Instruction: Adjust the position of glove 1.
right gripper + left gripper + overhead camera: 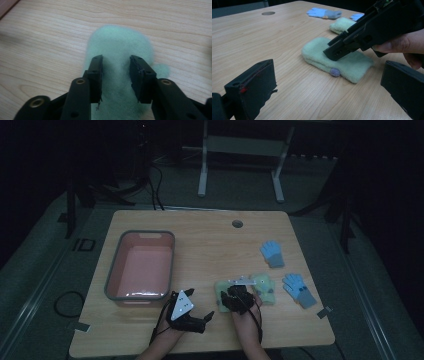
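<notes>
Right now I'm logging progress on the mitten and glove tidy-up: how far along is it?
Nothing looks done: the pink bin holds nothing. In hand: the right gripper presses onto the nearer green mitten, jaws apart around a fold of it. The left gripper waits open. Left on the table: the second green mitten and two blue gloves.

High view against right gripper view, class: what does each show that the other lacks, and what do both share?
High view alone: the pink tub, two blue gloves, a second green mitten and the left gripper, open near the table's front edge. Right gripper view alone: its jaws parted and pressed into the fleece. Both: the right gripper, the green mitten and the wooden table.
</notes>
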